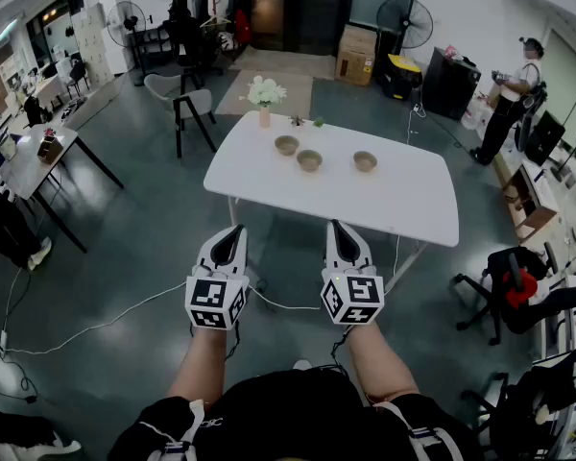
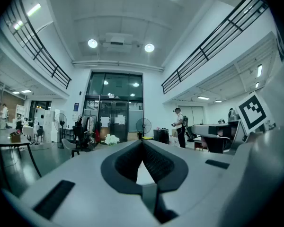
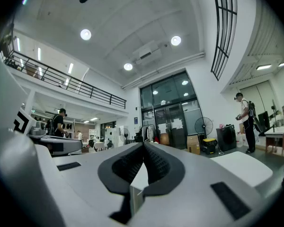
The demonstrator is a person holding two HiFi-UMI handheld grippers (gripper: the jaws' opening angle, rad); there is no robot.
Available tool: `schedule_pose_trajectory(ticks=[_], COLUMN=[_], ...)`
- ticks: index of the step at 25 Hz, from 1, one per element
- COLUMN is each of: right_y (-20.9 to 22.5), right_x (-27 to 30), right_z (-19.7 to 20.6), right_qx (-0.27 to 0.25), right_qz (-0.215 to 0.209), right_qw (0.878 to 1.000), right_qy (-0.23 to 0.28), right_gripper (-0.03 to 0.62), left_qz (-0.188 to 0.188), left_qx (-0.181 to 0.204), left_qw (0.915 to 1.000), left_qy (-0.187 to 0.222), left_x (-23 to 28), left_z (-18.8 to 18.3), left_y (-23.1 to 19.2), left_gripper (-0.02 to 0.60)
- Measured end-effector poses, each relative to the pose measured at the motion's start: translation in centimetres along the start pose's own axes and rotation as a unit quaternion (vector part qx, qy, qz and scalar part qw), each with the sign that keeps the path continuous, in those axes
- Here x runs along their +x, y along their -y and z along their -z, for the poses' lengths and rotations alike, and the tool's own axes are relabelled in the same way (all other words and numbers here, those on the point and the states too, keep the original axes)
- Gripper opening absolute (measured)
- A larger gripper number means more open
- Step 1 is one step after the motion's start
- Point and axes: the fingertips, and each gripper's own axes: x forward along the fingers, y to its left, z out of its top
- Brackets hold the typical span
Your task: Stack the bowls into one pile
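My left claw (image 1: 232,230) and right claw (image 1: 334,227) are both pinched together with nothing between the pads, held level side by side in front of me. That is the first hazard: if I reach a rim with the tips closed like this, I will nudge a bowl across the bench (image 1: 394,205) instead of gripping it, so they have to open before I get close.

The bowls are well ahead of me (none stacked yet) in a loose row on the far half of the bench: the left bowl (image 1: 286,145), the middle bowl (image 1: 309,160) just beside it, and the right bowl (image 1: 365,161) further apart. A vase of flowers (image 1: 265,96) stands near the left bowl — a wide swing on that side could tip it.

Between me and the bench lies open floor with a white cable (image 1: 96,326) trailing across it, which I judge a snag for my feet — I am looking at my claws, not at the ground. A bowl lowered off-centre could also slide off the one beneath.
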Motion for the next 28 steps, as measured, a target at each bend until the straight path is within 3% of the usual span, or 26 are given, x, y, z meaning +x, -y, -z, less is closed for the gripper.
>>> schedule_pose_trajectory(ticks=[9, 28], right_y=[2.9, 8.6], right_x=[1.2, 5.0], right_z=[0.8, 1.6], right_qx=[0.009, 0.01], right_qz=[0.005, -0.067], right_qw=[1.0, 0.998], right_qy=[0.0, -0.008], right_gripper=[0.015, 0.015], left_qz=[-0.011, -0.062], left_qx=[-0.004, 0.0], left_qw=[0.9999, 0.998], left_qy=[-0.003, -0.01], left_x=[2.5, 8.3], left_z=[0.4, 0.8], left_y=[1.5, 5.7], left_gripper=[0.011, 0.012])
